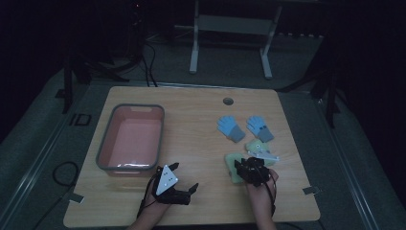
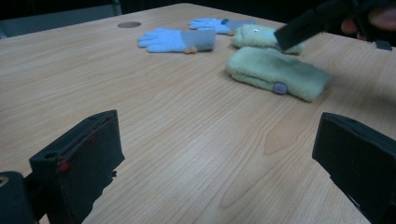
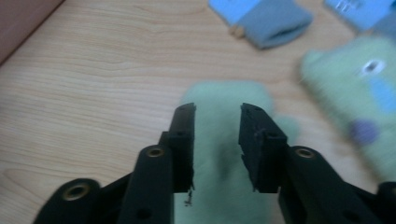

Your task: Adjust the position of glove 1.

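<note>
Green mitten (image 1: 235,168) near worktop's right front, not yet gripped; R gripper (image 3: 217,135) part-open above it. L gripper (image 1: 184,184) wide open, idle. Bin (image 1: 104,143) empty; 4 gloves left.

pale green mittens (image 1: 235,167), blue-and-grey gloves (image 1: 231,128), pink bin (image 1: 130,139), black claws.
</note>
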The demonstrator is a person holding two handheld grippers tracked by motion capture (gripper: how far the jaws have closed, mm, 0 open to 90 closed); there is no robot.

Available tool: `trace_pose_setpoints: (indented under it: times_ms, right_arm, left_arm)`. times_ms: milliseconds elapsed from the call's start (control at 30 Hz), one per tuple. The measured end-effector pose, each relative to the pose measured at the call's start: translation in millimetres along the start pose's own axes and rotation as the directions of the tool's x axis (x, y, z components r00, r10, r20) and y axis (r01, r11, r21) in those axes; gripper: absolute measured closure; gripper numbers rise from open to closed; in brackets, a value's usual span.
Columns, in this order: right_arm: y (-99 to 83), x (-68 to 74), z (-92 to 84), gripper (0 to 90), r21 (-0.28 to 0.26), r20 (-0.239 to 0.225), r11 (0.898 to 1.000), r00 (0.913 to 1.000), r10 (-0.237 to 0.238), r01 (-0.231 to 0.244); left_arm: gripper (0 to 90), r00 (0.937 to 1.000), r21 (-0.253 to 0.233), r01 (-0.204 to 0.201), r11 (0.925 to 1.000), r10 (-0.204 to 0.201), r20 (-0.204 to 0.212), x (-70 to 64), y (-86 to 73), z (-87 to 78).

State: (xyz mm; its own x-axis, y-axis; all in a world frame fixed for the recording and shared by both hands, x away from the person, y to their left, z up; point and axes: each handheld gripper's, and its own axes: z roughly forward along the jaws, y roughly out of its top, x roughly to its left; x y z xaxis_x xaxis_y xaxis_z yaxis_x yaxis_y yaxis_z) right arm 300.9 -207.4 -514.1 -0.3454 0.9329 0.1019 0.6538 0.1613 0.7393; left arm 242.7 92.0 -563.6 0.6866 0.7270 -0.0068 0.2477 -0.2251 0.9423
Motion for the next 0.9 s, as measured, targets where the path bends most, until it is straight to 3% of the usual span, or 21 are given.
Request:
trace_pose_setpoints:
  times_ms: [100, 267, 433, 733, 900]
  right_arm:
    - [7.1, -11.9, -0.7, 63.3, 0.014, -0.024, 1.000, 0.9996, -0.013, 0.013]
    - [14.4, -32.5, -3.2, 62.2, 0.024, -0.034, 0.994, 0.9941, -0.103, 0.104]
    - [21.7, -57.9, -9.8, 62.5, 0.017, -0.059, 0.979, 0.9780, -0.200, 0.201]
    - [49.2, -95.8, -11.4, 66.7, 0.040, -0.093, 0.972, 0.9692, -0.228, 0.233]
    - [56.3, -109.9, 1.6, 67.0, 0.072, -0.124, 0.971, 0.9680, -0.218, 0.228]
  left_arm:
    - [1.7, 1.0000, -0.005, -0.002, 1.0000, 0.002, -0.003, -0.4, -0.2, -0.2]
    - [1.7, 1.0000, -0.011, 0.001, 0.9999, -0.001, 0.000, 0.2, -0.5, -0.9]
    - [1.8, 1.0000, -0.015, 0.006, 0.9999, -0.006, -0.004, 0.7, -0.8, -1.7]
    - [1.7, 0.9999, -0.015, 0.013, 0.9998, -0.013, -0.007, 0.8, -0.9, -1.9]
    - [1.7, 1.0000, -0.019, 0.008, 0.9998, -0.008, -0.005, 0.6, -1.1, -2.3]
